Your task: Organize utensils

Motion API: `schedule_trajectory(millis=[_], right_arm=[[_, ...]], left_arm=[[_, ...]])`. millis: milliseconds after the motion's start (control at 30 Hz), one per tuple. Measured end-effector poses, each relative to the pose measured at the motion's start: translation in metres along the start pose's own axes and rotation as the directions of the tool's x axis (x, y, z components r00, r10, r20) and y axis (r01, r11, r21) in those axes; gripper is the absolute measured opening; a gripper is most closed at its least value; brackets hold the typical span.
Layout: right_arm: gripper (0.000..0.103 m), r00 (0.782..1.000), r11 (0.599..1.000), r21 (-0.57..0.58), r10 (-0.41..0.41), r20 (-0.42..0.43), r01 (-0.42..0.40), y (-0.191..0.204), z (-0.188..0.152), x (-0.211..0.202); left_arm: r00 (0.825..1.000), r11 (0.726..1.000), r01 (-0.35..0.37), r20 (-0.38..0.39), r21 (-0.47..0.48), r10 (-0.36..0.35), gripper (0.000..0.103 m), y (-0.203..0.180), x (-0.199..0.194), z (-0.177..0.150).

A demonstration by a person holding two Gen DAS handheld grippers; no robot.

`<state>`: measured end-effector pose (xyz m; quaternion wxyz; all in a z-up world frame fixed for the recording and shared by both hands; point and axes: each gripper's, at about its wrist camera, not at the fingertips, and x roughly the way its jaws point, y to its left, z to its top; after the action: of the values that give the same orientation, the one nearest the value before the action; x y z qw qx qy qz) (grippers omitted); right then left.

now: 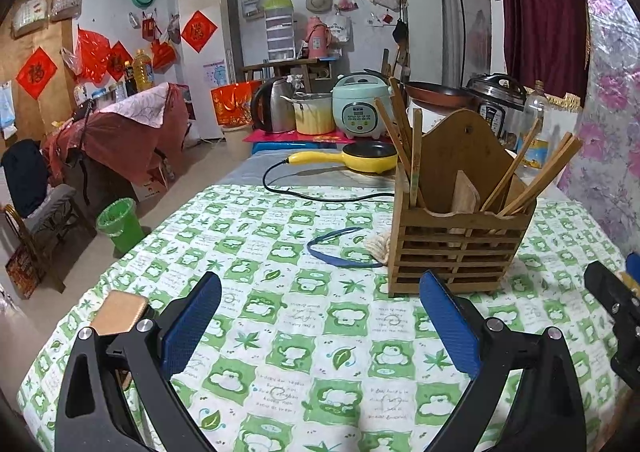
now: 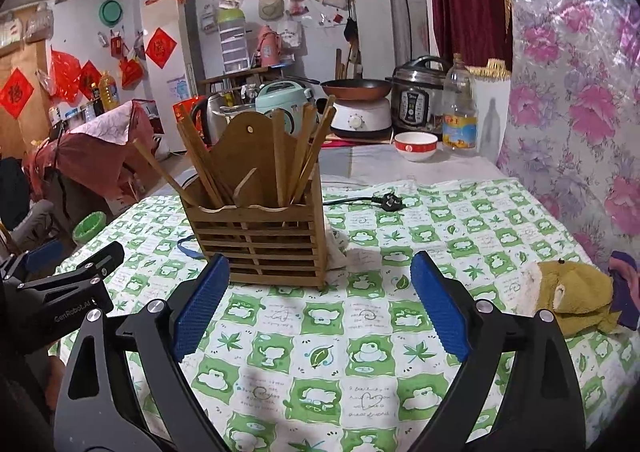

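My left tongs (image 1: 320,316) hang spread wide over the worktop (image 1: 280,352), nothing between the blue pads (image 1: 192,324). My right tongs (image 2: 320,304) are spread just as wide and equally empty. The wooden utensil holder (image 1: 456,248) stands upright on the green-and-white checked cloth, just beyond both pairs of tongs — ahead and to the right of the left pair, ahead and to the left of the right pair. Wooden chopsticks (image 1: 400,136) lean out of its compartments at several angles, some to the left, some to the right. A blue band (image 1: 340,252) lies on the cloth near the holder's left side, and a pale cloth (image 2: 340,248) touches its base. Further back sits a yellow electric pan (image 1: 360,160) — its black cord (image 1: 288,188) trails across the worktop.
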<state>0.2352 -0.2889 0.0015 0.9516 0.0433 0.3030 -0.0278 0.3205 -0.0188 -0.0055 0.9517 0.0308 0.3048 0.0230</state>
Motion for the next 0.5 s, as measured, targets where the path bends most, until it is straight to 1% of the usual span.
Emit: schedule_trajectory(millis=[133,233,400,500], right_arm=[[0.092,0.999,0.999,-0.024,-0.034,0.012,0.035,0.0,-0.005,-0.004],[0.092,1.0,1.0,-0.013,-0.024,-0.011,0.024,-0.005,-0.007,-0.001],[0.092,0.997,0.999,0.032,0.017,-0.08,-0.014,-0.01,-0.012,0.011],[0.092,0.997,0.999,0.033,0.013,-0.078,-0.011,-0.009,-0.015,0.011]], left_arm=[[1.0,0.999,-0.021,0.002,0.024,0.021,0.097,0.001,-0.001,-0.009],[0.999,0.999,-0.032,-0.006,0.034,0.032,0.097,0.004,0.002,-0.011],[0.999,0.999,-0.04,0.001,-0.001,0.04,0.097,0.013,0.003,-0.008],[0.999,0.999,-0.036,0.004,-0.012,0.036,0.097,0.015,0.003,-0.008]])
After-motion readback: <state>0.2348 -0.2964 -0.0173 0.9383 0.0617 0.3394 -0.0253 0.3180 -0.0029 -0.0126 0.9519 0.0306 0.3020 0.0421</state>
